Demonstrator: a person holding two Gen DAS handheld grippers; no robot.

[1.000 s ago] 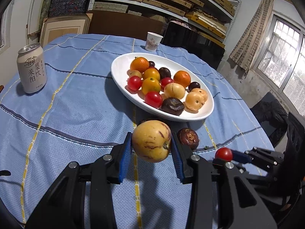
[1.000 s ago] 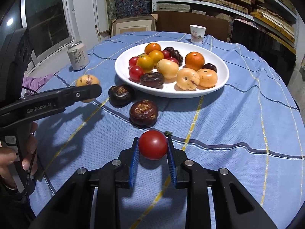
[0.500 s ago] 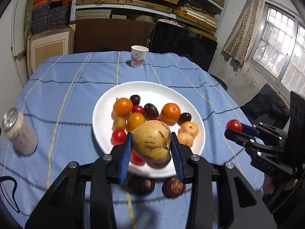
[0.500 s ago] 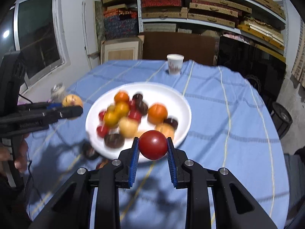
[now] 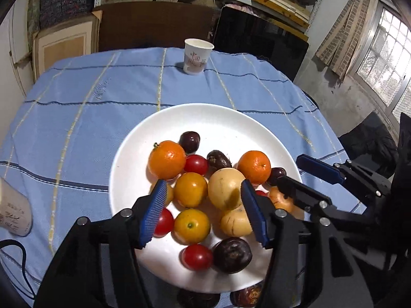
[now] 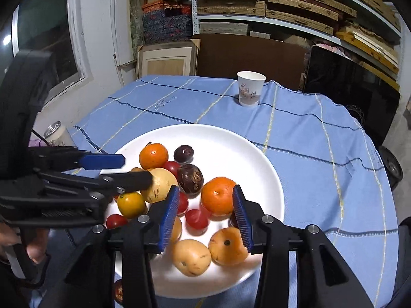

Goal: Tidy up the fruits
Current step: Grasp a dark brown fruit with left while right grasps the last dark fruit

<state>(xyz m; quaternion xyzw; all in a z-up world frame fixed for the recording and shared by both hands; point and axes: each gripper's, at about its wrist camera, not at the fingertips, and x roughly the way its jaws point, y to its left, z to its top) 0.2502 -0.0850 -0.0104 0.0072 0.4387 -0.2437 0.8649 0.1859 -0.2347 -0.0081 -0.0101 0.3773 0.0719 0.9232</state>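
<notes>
Both tongs have just sprung apart over the white plate. The left gripper dropped its yellow fruit mid-frame onto the pile; the right gripper let its tomato fall lower centre. Two more fruits are sorted.

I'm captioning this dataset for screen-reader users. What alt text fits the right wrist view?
The right claw, open and empty, hangs over a white plate piled with oranges, red tomatoes and yellow and dark fruits. The left claw reaches in from the left, also open. A paper cup stands behind on the blue tablecloth.
</notes>
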